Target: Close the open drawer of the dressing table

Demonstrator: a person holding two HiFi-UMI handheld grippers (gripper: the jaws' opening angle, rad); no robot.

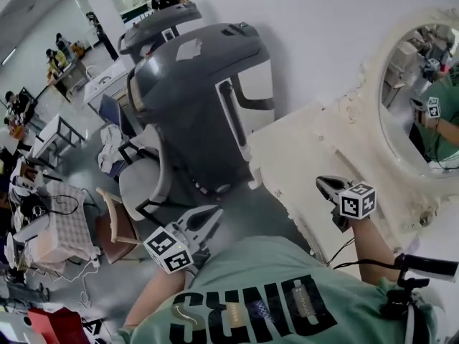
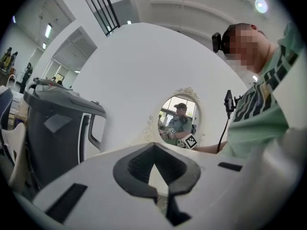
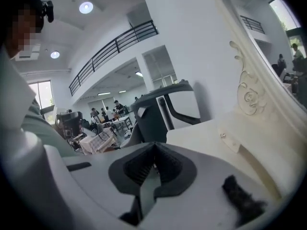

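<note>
Status: task not under way, no contact with furniture.

Left gripper (image 1: 214,214): held low at the person's front, well apart from the dressing table (image 1: 294,156). In its own view the left gripper (image 2: 154,150) has jaws brought together at the tips, nothing between them.

Right gripper (image 1: 323,183): over the table's near edge, not touching. Its own view shows the right gripper (image 3: 154,147) with jaws likewise together and empty. They point along the cream tabletop toward the grey pod-shaped machine (image 3: 163,109).

Task item: the table stands against the wall at the person's right, oval mirror (image 1: 423,99) w/ carved frame above. The drawer is not visible in any view. It probably sits in the front face below the tabletop edge, hidden by the person's torso and arm, so its position is unconfirmed.

Handling assessment: a drawer of this type is likely rigid and fairly light, running on slides. No grasp reqd. A flat push w/ the shut jaws on the drawer front, near centre, should drive it in square. An off-centre push may rack it. The painted finish looks liable to scuff, so steady pressure is advised.
</note>
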